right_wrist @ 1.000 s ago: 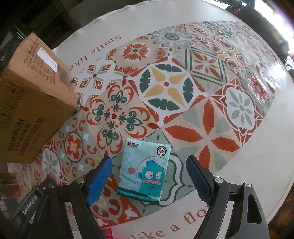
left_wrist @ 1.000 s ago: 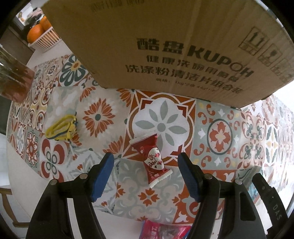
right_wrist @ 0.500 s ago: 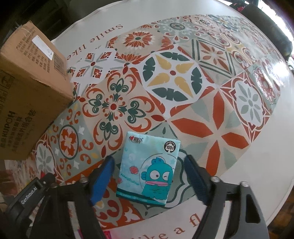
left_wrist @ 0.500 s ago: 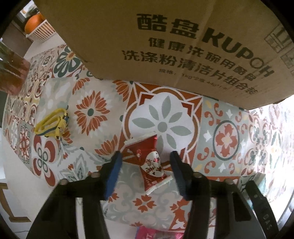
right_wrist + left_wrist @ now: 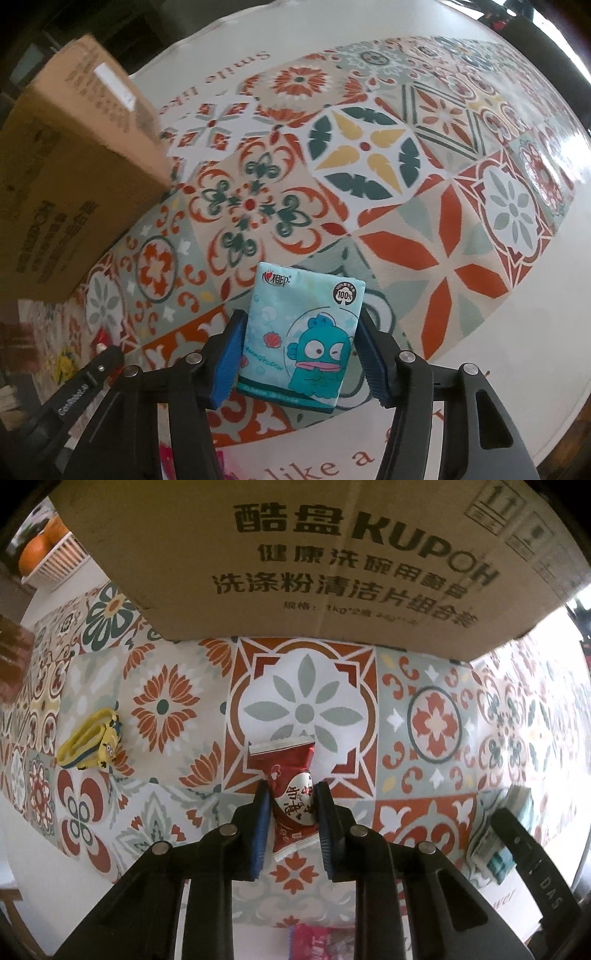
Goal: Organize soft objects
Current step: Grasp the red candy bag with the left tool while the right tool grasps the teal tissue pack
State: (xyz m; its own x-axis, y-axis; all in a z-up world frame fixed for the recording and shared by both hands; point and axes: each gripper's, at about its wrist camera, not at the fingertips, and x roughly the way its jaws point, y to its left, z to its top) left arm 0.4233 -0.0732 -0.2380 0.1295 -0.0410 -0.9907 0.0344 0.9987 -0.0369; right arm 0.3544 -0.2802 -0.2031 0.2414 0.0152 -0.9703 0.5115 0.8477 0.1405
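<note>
My left gripper [image 5: 291, 797] is shut on a red snack packet [image 5: 293, 794] that lies on the patterned tablecloth, just in front of the big cardboard box [image 5: 314, 554]. My right gripper [image 5: 300, 328] is shut on a light blue tissue pack [image 5: 306, 332] with a cartoon fish, near the table's front edge. The box also shows at the left of the right wrist view [image 5: 74, 166]. The tissue pack shows at the right edge of the left wrist view [image 5: 506, 842], beside the other gripper's arm.
A yellow minion toy [image 5: 92, 746] lies on the cloth to the left of the left gripper. A pink packet [image 5: 321, 941] lies under the left gripper. A white basket of oranges [image 5: 48, 557] stands at the far left.
Both grippers have closed: the left one moved forward and shut on the red snack packet, the right one shut on the tissue pack.
</note>
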